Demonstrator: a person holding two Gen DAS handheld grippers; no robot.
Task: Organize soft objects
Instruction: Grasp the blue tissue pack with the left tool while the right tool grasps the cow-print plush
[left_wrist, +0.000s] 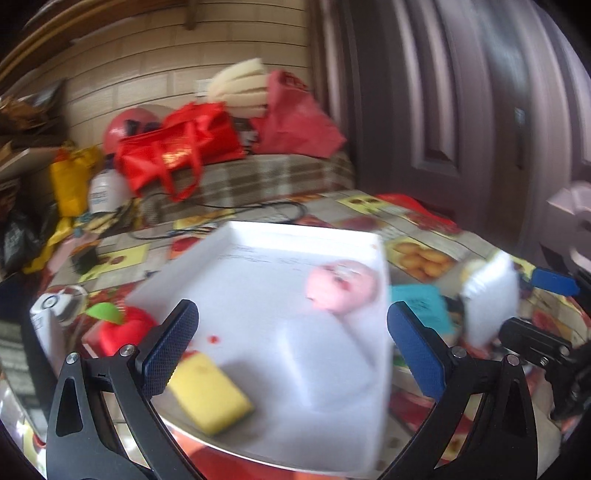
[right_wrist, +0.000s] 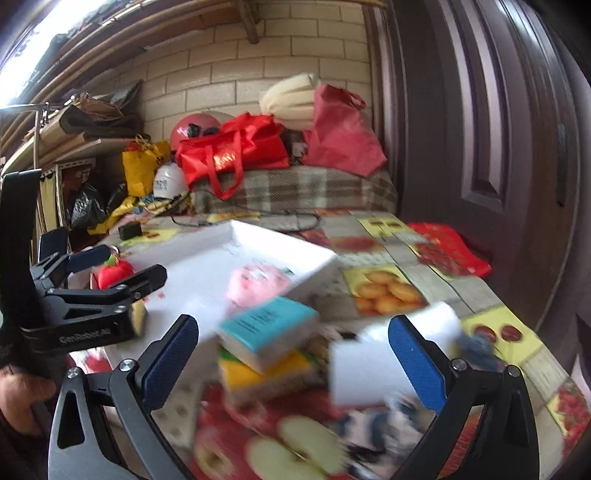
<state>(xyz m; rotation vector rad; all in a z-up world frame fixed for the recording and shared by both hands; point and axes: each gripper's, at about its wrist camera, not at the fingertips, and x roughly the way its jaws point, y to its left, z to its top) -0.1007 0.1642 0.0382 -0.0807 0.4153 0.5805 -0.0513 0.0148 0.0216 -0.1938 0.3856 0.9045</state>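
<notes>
Looks like a home storage corner: brick wall (right_wrist: 258, 62), plaid blanket (right_wrist: 295, 188) far beyond the fingers, red shopping bag (right_wrist: 232, 151), fruit-print tablecloth (right_wrist: 384, 291).

My left gripper (left_wrist: 291, 339) has black skeletal arms with triangular cut-outs and round silver screws at the knuckles. Its finger pads (left_wrist: 170, 347) are long, rounded and cross-hatched; the left one reads near black in shadow, the right a clear blue. My right gripper (right_wrist: 291, 354) is built the same: black arms, silver screws, blue textured pads (right_wrist: 417, 363). Seen from the right wrist, the left tool's black frame carries white lettering, blurred, on its side. At the near left edge, my bare hand (right_wrist: 22, 402) shows brownish skin.
</notes>
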